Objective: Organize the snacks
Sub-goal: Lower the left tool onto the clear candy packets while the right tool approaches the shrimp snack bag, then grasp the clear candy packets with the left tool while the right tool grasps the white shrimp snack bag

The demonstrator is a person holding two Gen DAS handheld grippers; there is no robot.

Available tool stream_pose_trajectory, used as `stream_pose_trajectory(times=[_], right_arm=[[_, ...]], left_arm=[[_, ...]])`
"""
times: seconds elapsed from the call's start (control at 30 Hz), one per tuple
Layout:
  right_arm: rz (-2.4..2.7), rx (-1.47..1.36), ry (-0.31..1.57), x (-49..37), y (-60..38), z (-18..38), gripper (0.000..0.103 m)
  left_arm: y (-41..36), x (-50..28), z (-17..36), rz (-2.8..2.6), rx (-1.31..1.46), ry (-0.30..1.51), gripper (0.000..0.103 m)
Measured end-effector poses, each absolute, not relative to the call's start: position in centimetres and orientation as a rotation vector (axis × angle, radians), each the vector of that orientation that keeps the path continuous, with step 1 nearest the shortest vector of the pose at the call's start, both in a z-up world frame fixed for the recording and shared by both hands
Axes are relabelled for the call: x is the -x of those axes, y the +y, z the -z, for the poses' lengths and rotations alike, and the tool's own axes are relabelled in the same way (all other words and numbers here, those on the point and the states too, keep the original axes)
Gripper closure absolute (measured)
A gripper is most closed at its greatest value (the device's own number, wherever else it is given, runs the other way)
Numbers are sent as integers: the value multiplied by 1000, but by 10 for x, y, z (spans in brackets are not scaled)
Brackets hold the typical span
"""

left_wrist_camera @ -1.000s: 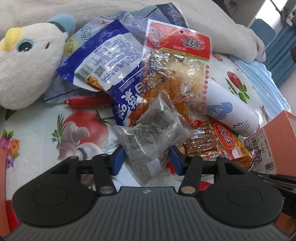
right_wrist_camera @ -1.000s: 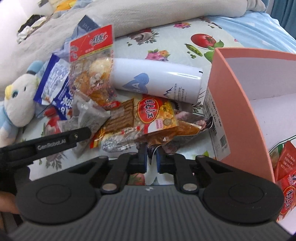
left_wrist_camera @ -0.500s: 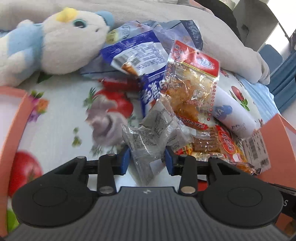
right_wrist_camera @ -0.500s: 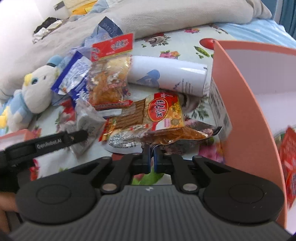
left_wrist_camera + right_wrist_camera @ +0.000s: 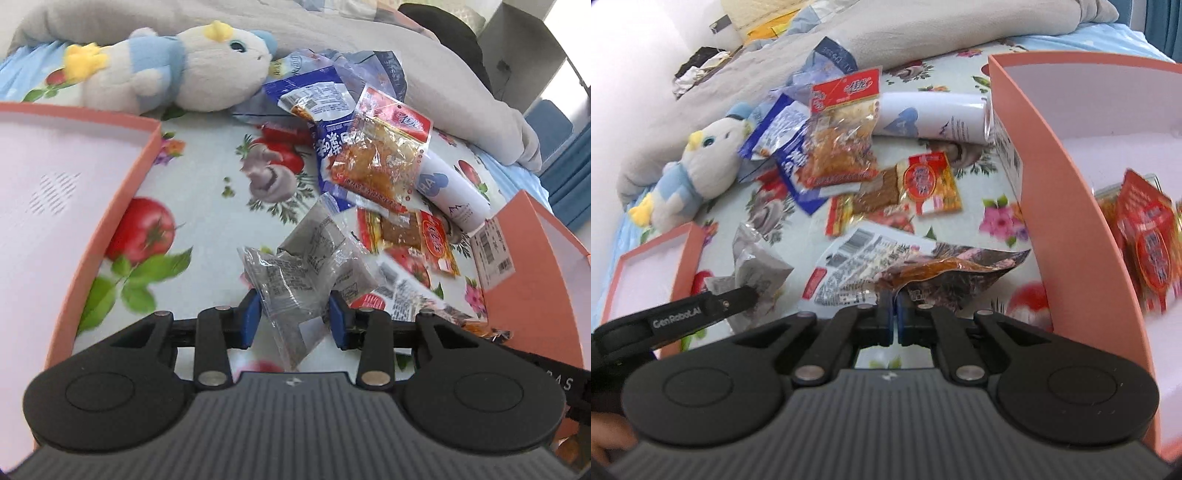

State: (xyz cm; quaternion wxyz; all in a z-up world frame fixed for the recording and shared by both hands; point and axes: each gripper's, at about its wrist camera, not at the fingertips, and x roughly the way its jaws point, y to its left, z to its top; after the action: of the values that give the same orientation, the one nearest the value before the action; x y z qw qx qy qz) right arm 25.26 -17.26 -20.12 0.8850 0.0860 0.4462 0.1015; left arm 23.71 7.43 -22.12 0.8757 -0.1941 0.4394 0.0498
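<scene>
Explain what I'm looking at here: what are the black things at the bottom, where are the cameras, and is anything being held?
No robot: a person holds a two-finger tool in each hand, each with a camera looking along its fingers. The left view shows the left tool gripping a grey snack packet. The right view shows the right tool pinched on a brown snack packet. More snacks, a white bottle and a plush toy lie on a flowery sheet, between two orange boxes: one at the left, one at the right already holding snacks.

I see bright, soft daylight and faint shadows; fisheye bends the edges, the upper left washes out, nearby packets smear.
</scene>
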Motion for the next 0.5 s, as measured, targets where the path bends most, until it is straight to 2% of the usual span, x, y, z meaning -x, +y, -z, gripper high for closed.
stream_pose_trajectory(times=[0.5], right_arm=[[-212, -201, 927, -198, -185, 208, 98]], left_arm=[[73, -185, 223, -171, 433, 982, 59]])
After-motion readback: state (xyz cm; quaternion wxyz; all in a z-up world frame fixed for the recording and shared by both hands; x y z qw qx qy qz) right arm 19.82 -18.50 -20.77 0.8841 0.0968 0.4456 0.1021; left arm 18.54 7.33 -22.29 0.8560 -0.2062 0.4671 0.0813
